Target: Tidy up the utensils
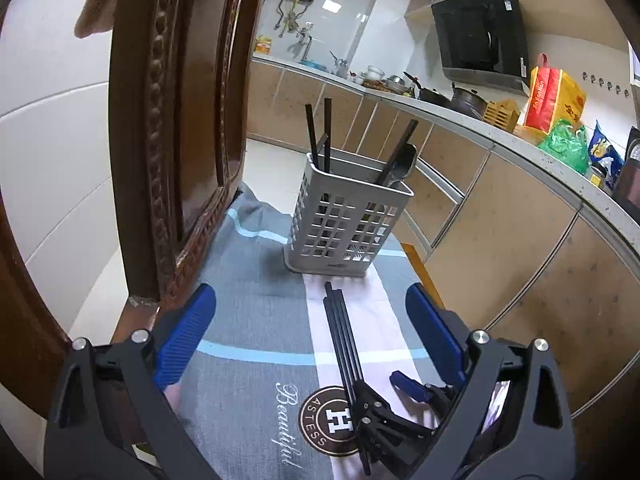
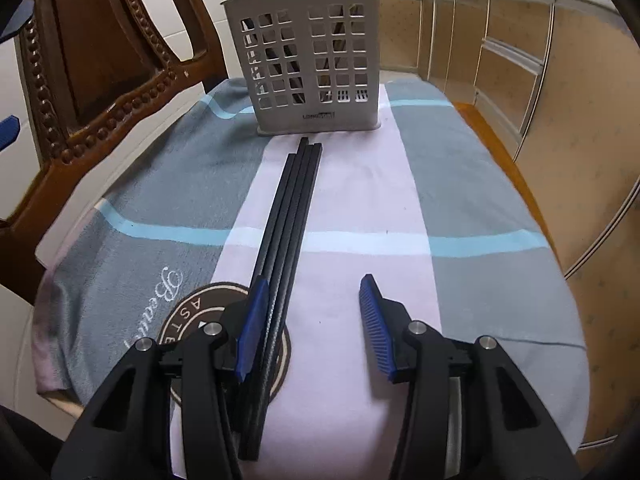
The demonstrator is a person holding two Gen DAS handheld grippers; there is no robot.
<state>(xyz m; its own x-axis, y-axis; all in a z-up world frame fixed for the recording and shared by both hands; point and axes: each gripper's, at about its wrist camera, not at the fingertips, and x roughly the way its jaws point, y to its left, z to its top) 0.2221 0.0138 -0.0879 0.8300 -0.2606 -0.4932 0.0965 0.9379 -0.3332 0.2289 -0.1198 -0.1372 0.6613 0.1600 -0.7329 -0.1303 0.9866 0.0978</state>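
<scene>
Black chopsticks (image 2: 286, 216) lie bundled on the towel-covered desk (image 2: 480, 184), long axis running straight away from me toward the grey utensil basket (image 2: 304, 64), far tips just short of its base. My right gripper (image 2: 310, 320) is the nearer one: jaws parted, empty, left pad just beside the bundle's near end, so the sticks sit off-centre in the gap, toward the left pad. I judge a small leftward shift is needed before closing. My left gripper (image 1: 312, 332) hangs farther back, jaws wide, holding nothing. Several chopsticks already stand in the basket.
</scene>
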